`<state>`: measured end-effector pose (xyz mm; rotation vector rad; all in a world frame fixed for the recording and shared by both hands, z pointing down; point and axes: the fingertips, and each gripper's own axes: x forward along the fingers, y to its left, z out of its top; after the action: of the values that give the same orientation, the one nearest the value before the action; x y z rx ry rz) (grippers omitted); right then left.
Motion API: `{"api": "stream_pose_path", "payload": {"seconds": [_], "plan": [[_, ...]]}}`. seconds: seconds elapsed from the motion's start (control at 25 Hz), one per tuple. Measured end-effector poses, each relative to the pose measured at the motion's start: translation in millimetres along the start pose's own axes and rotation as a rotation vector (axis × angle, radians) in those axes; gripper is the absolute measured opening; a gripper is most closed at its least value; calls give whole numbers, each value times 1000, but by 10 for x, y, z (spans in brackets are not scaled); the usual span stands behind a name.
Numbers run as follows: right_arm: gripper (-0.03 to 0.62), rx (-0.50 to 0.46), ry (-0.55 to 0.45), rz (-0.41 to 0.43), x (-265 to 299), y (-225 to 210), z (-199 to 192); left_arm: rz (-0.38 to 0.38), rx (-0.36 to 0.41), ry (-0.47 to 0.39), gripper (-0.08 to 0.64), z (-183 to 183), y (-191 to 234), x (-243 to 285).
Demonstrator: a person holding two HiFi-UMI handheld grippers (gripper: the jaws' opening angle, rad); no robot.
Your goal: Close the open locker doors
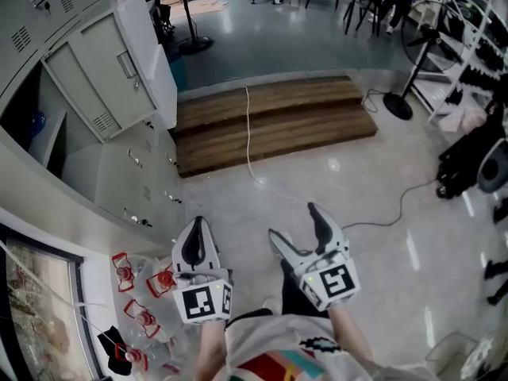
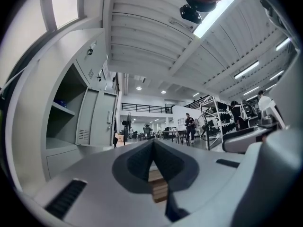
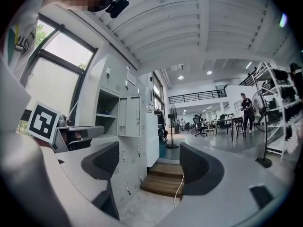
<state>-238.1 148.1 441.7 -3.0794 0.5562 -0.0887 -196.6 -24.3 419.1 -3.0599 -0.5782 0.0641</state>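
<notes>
A bank of grey lockers (image 1: 119, 173) runs along the left of the head view. One grey locker door (image 1: 95, 78) stands swung open, baring a compartment with a shelf (image 1: 44, 137). Beyond it a white door (image 1: 155, 54) also stands open. My left gripper (image 1: 198, 225) is shut and empty, low near the lockers' base. My right gripper (image 1: 294, 221) is open and empty, beside it over the floor. The left gripper view shows its gripper (image 2: 152, 143) with jaws together, and the open door (image 2: 97, 119) ahead on the left. In the right gripper view, the gripper (image 3: 149, 162) frames the grey door (image 3: 129, 116) and white door (image 3: 152, 136).
A low wooden platform (image 1: 270, 121) lies ahead with a white cable (image 1: 250, 145) trailing across it onto the floor. A bag of plastic bottles (image 1: 147, 296) sits by the lockers at my feet. A fan stand (image 1: 397, 105), a shelving rack (image 1: 472, 46) and black gear (image 1: 468, 161) stand on the right.
</notes>
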Motion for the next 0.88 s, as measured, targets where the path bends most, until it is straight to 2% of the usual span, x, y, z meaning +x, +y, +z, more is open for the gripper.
{"api": "stream_pose_path", "payload": {"seconds": [0.28, 0.56, 0.88], "plan": [[396, 4, -16, 63, 673, -413, 59, 50, 25, -1, 5, 17, 100, 637], [396, 1, 10, 133, 1673, -973, 83, 125, 26, 25, 5, -34, 329, 1562], [396, -24, 37, 200, 2771, -1858, 193, 219, 24, 20, 5, -80, 480, 2847]]}}
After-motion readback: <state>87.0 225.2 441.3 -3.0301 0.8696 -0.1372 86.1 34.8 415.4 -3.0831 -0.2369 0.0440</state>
